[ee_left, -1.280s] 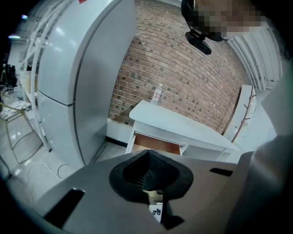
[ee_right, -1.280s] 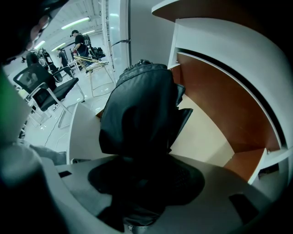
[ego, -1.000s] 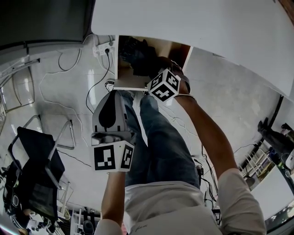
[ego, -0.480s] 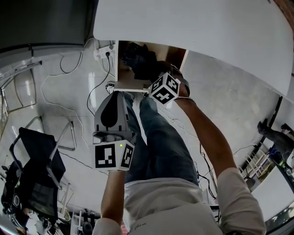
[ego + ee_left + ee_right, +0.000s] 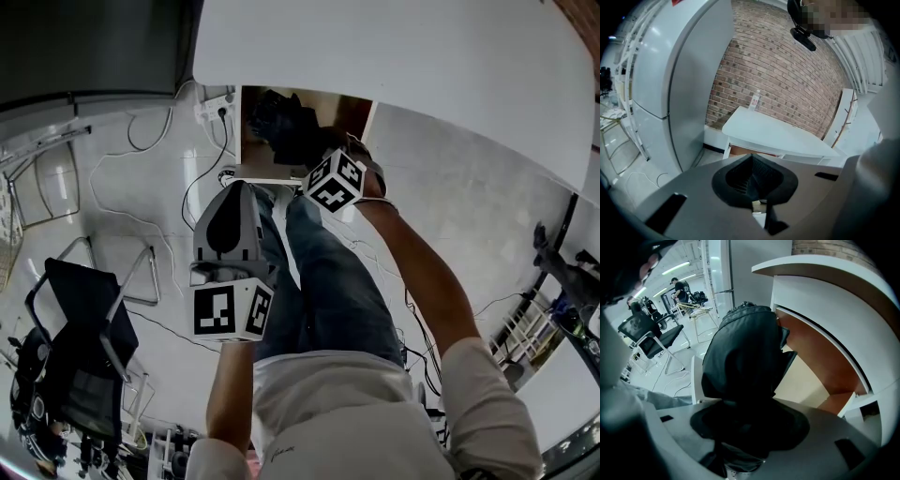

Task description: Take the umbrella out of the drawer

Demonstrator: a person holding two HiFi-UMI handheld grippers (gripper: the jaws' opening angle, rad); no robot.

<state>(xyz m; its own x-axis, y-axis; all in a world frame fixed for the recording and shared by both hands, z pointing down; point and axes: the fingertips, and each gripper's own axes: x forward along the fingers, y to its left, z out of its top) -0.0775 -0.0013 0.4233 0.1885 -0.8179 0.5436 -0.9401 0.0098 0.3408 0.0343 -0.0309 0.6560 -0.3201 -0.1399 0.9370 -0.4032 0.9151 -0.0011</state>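
A smooth white table (image 5: 422, 56) stands on a glossy pale floor (image 5: 122, 220) strewn with cables, with a black mesh chair (image 5: 80, 347) at eight o'clock. At twelve o'clock its wood-lined drawer (image 5: 251, 155) stands open, and in the opening the crumpled black fabric umbrella (image 5: 281, 122) is clamped in the right gripper (image 5: 314, 145). The rounded grey left gripper (image 5: 234, 192), near nine o'clock, has its jaws together on nothing.

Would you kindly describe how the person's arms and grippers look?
The left gripper and right gripper each have a pale grey shell with a black teardrop claw opening and carry a white cube with black square markers. The arms are bare below short white sleeves.
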